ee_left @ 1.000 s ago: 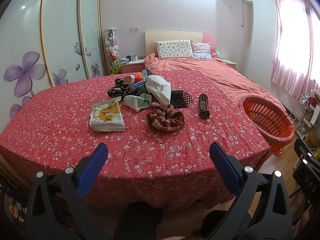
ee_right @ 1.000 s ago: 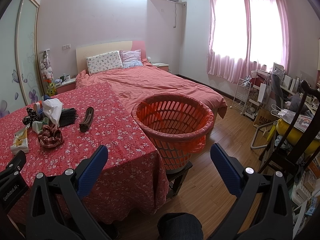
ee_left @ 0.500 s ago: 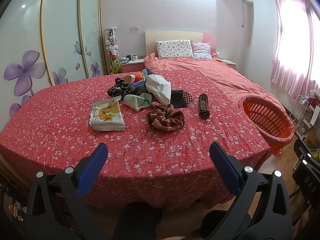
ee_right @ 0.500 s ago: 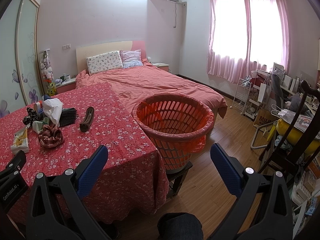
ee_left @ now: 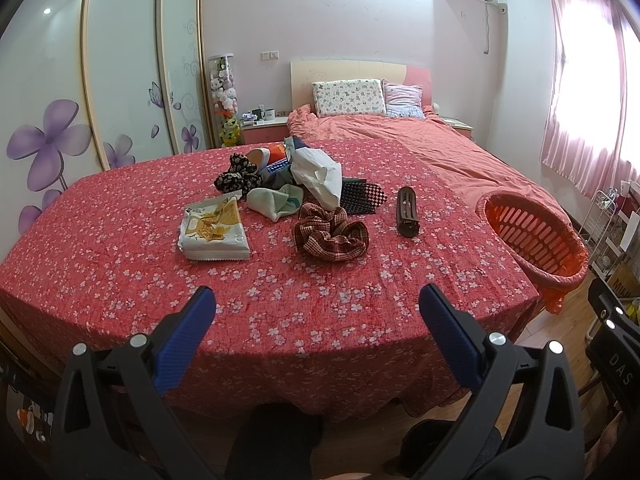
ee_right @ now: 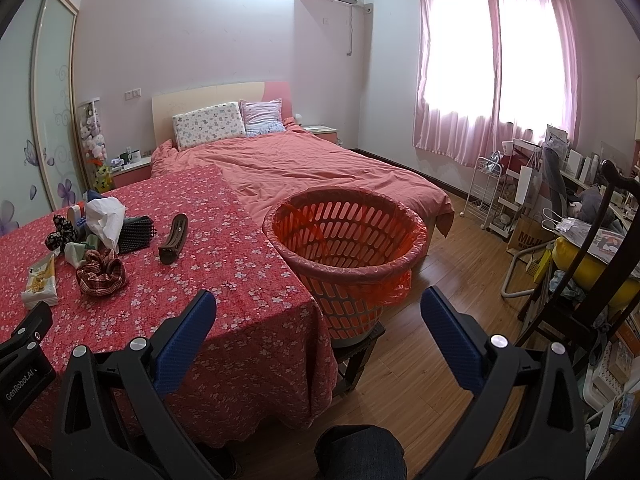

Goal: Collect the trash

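Left gripper and right gripper: jaws spread wide, both empty, I hold them short of table. Orange basket centre of right view, beside table edge. Trash pile mid-frame left view: snack packet nearest, white plastic bag behind. I judge: take packet first, pinch flat edge, then carry to basket.

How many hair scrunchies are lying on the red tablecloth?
2: a plaid scrunchie near the middle of the red tablecloth, and a black floral scrunchie at the far left of the pile. Others may be hidden underneath.
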A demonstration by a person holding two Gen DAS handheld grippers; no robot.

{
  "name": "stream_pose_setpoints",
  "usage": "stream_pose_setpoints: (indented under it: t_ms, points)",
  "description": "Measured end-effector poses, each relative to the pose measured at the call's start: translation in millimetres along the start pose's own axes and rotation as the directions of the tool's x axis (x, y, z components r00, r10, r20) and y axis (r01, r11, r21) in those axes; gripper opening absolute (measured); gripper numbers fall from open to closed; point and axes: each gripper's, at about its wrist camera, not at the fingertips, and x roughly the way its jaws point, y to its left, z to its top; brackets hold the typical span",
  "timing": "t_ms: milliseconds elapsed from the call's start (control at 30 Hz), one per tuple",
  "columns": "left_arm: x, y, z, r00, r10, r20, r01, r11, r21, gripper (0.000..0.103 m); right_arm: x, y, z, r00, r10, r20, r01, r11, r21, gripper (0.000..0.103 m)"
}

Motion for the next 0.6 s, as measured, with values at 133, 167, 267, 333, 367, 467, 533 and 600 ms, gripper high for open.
stream_pose_setpoints:
  t_ms: [133, 167, 267, 333, 367, 467, 533, 600]
  points:
    - [0, 0, 0, 1.0, 0.0, -0.001, 0.0, 1.0, 0.0, 0.099, 0, 0, 0, 1.0, 0.0, 0.0, 0.0, 1.0, 0.0, 0.101]
    - [0, 0, 0, 1.0, -0.001, -0.001, 0.001, 1.0, 0.0, 0.099, 1, 0, 0, 1.0, 0.0, 0.0, 0.0, 1.0, 0.0, 0.101]
    - [-1, -1, -1, 1.0, -0.002, -0.003, 0.002, 1.0, -0.001, 0.099, 1, 0, 0, 1.0, 0.0, 0.0, 0.0, 1.0, 0.0, 0.101]
    - [1, -5, -5, 1.0, -0.002, -0.004, 0.002, 1.0, -0.002, 0.099, 1, -1, 0, 1.0, 0.0, 0.0, 0.0, 1.0, 0.0, 0.101]
    - [3, -5, -5, 1.0, -0.003, -0.006, 0.003, 1.0, -0.002, 0.099, 1, -1, 0, 1.0, 0.001, 0.0, -0.001, 1.0, 0.001, 0.101]
    - [5, -1, -3, 1.0, -0.003, -0.012, 0.003, 1.0, -0.004, 0.099, 2, -1, 0, 1.0, 0.007, -0.002, -0.007, 1.0, 0.002, 0.101]
    - [7, 1, -2, 1.0, -0.01, -0.021, 0.01, 1.0, -0.015, 0.099, 4, 0, 1, 1.0, 0.018, -0.009, -0.018, 1.0, 0.002, 0.101]
    - [12, 7, 0, 0.999, -0.015, -0.035, 0.014, 0.999, -0.032, 0.099, 9, 1, 1, 0.999, 0.032, -0.017, -0.032, 0.999, 0.001, 0.101]
